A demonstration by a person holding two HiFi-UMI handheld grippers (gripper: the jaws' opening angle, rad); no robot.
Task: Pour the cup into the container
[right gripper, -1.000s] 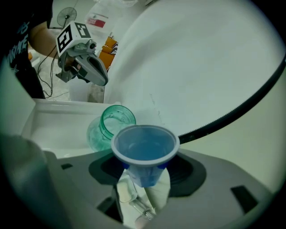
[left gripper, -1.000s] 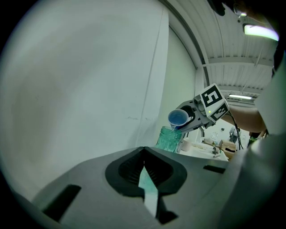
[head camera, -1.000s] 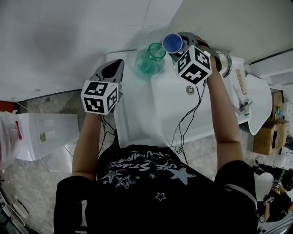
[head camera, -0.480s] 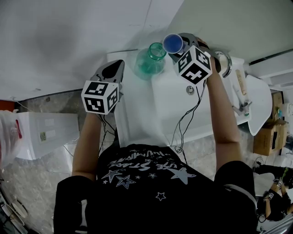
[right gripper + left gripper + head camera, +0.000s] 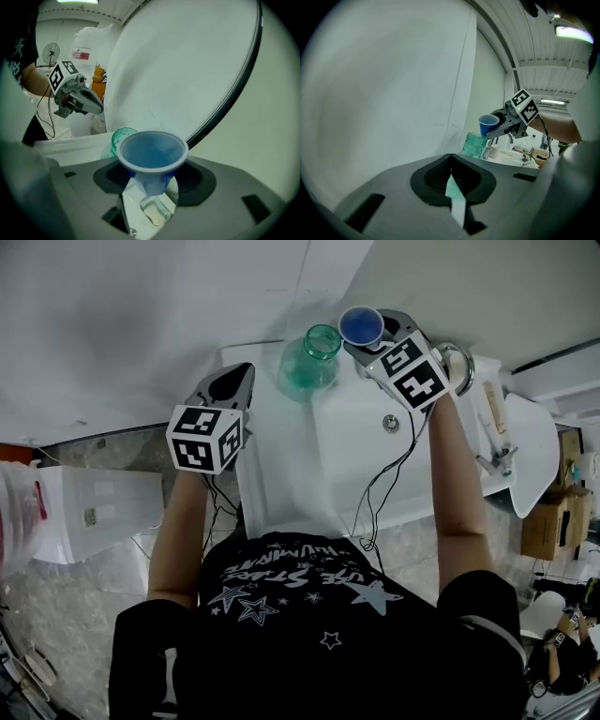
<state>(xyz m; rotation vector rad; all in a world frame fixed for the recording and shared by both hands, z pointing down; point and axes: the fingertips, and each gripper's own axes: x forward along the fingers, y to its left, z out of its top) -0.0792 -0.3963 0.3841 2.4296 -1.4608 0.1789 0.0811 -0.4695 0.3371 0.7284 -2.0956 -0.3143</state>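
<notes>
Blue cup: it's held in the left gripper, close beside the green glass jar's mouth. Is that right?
Wrong gripper. The blue cup is held in the right gripper, as the right gripper view shows; the left gripper holds nothing. The rest stands: the cup is close beside the mouth of the green glass jar.

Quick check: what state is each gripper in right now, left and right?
Left gripper: closed, empty.
Right gripper: closed on the small blue plastic cup.
</notes>
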